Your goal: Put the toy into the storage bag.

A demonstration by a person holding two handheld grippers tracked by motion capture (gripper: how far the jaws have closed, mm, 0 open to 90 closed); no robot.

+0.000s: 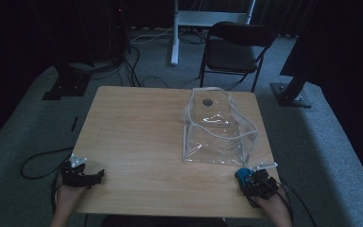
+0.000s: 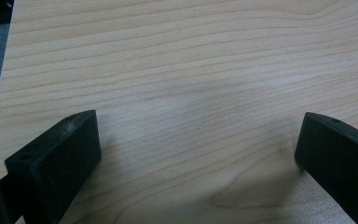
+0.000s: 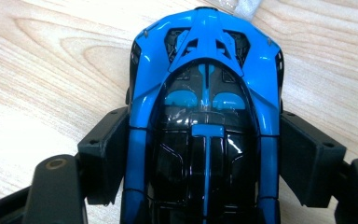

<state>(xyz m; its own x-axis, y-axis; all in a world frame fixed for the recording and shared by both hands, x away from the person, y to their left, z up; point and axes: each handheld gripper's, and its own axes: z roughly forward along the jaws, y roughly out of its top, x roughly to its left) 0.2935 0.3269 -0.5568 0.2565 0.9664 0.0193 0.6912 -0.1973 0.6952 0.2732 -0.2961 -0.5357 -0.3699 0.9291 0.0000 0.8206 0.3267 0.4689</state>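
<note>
My left gripper (image 1: 93, 177) is matte black, with a pale three-cornered plate on top and a dark cable looping off behind. Its fingers (image 2: 58, 158) are blunt, square-edged blocks — each bearing a small round hole. My right gripper (image 1: 244, 177) is black too — cable trailing.

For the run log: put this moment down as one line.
right tongs: jaws against both sides of blue toy car | left tongs: open over bare table | clear bag: standing open beyond the car
</note>
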